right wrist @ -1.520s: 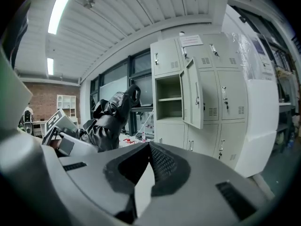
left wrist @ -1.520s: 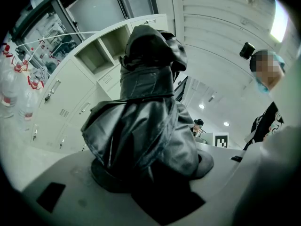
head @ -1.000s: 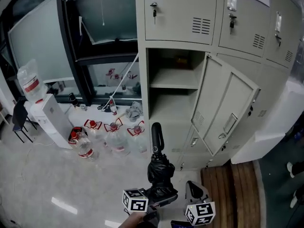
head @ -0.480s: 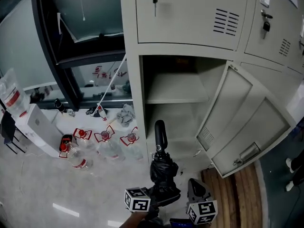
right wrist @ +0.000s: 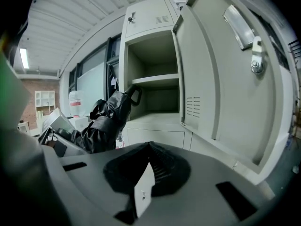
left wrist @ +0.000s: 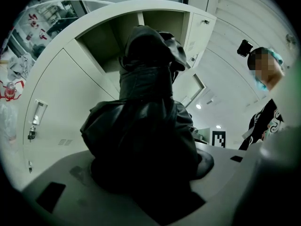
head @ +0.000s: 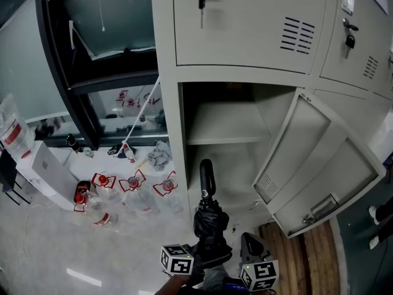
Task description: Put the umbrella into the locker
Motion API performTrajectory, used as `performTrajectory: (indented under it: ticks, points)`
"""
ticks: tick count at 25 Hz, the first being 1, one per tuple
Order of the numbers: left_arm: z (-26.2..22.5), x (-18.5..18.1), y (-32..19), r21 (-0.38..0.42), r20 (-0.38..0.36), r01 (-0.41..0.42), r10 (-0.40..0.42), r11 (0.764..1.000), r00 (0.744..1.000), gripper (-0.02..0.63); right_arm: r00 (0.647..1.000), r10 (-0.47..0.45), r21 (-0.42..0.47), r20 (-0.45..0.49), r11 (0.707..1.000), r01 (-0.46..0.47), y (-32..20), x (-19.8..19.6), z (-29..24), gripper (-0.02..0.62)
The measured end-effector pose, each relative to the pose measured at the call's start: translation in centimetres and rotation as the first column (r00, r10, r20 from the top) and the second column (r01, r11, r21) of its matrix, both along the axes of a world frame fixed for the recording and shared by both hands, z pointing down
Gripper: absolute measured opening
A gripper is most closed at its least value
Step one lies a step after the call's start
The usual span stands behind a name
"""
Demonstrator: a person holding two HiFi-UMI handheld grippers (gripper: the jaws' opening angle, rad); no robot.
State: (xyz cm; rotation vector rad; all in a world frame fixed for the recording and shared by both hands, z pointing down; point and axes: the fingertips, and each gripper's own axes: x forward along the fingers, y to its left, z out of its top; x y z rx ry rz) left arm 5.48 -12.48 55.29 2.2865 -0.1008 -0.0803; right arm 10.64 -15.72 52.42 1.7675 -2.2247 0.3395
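Note:
A folded black umbrella (head: 207, 217) stands upright with its handle (head: 206, 176) pointing at the open locker compartment (head: 228, 158). My left gripper (head: 207, 257) is shut on the umbrella's lower end; in the left gripper view the umbrella's fabric (left wrist: 146, 126) fills the space between the jaws. Just to the right, my right gripper (head: 251, 246) is shut with nothing in it, its pads meeting in the right gripper view (right wrist: 148, 168). That view also shows the umbrella (right wrist: 104, 122) at left, in front of the locker's opening (right wrist: 155, 91).
The locker door (head: 310, 168) hangs open to the right, and a shelf (head: 224, 126) divides the compartment. Several water bottles (head: 132, 189) and a white dispenser (head: 46, 168) stand on the floor at left. A wooden step (head: 295, 251) lies below the door. A person (left wrist: 265, 112) stands behind.
The locker has grown larger in the head view as the view closed in on it. The umbrella stays upright in my left gripper; the right gripper keeps its place beside it.

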Motion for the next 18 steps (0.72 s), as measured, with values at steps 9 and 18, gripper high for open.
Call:
performTrajectory:
  ticks: [9, 18]
  points:
    - [0.3, 1.5, -1.3, -0.038, -0.017, -0.012, 0.012, 0.999, 1.0, 0.272, 1.0, -0.02, -0.001, 0.02, 1.0, 0.02, -2.1, 0.6, 0.5, 0.002]
    - [0.4, 1.9, -4.4, -0.065, -0.029, 0.008, -0.01, 0.998, 1.0, 0.272, 0.999, -0.038, -0.01, 0.021, 0.999, 0.038, -4.7, 0.5, 0.7, 0.002]
